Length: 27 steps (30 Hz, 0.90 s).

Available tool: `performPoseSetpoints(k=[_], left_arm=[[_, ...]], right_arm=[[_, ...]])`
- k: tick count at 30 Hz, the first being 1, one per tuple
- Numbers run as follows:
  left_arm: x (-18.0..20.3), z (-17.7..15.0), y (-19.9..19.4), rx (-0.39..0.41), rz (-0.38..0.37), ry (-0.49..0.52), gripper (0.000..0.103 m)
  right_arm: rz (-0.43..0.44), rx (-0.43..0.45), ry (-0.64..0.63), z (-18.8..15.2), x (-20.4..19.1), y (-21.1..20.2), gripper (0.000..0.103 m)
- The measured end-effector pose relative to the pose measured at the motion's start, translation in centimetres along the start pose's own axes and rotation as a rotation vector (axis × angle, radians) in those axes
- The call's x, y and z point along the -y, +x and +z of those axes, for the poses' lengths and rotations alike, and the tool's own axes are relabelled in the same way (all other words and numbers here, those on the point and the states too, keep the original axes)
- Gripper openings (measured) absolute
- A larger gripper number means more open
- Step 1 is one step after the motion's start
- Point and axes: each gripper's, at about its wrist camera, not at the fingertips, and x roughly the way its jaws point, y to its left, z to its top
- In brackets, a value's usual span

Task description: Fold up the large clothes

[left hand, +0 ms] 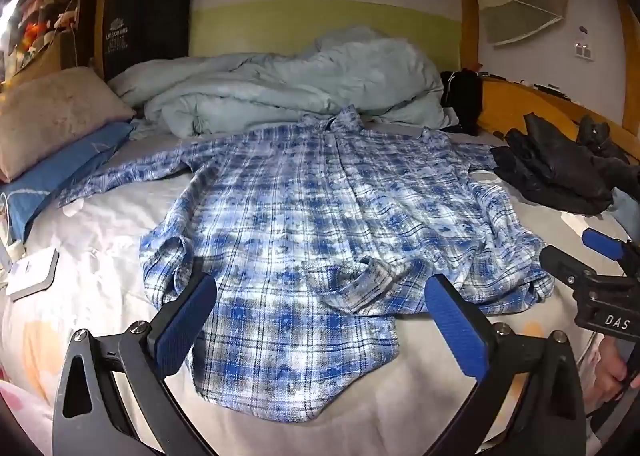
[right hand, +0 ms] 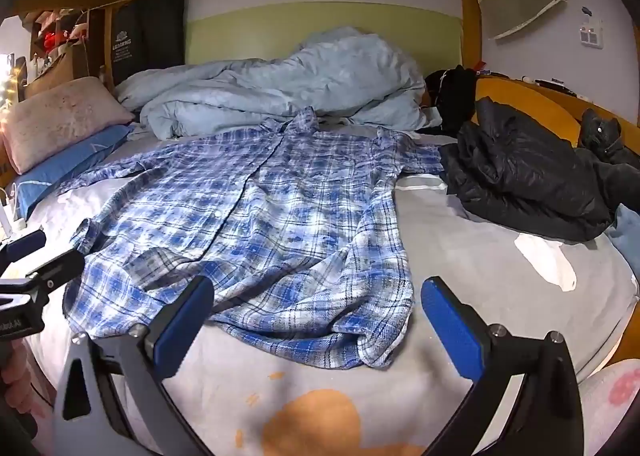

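Both grippers, left gripper (left hand: 320,320) and right gripper (right hand: 316,314), gape empty above plaid shirt (left hand: 316,216).
Right view alone shows orange stain (right hand: 316,420); left alone, white box (left hand: 34,270).

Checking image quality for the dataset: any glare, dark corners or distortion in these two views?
Left wrist view: glare blows out the plaid shirt centre; a bright light flares top left. Right wrist view: evener light, a milder hotspot. Both: fisheye bends the bed frame; corners black.

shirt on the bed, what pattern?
Blue and white plaid with dark lines; the shirt shows best in the left wrist view.
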Motion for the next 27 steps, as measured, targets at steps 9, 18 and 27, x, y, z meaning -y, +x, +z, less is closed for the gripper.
performPoseSetpoints(k=[9, 18, 27], left_arm=[[0.23, 0.27, -0.65, 0.034, 0.016, -0.008, 0.103], [0.5, 0.09, -0.53, 0.024, 0.011, 0.01, 0.103], [0.66, -0.03, -0.57, 0.024, 0.018, 0.017, 0.103]], right_arm=[[0.001, 0.014, 0.001, -0.12, -0.09, -0.12, 0.103], [0.003, -0.004, 0.0, -0.21, -0.16, 0.18, 0.103], [0.005, -0.012, -0.004, -0.29, -0.22, 0.24, 0.103]])
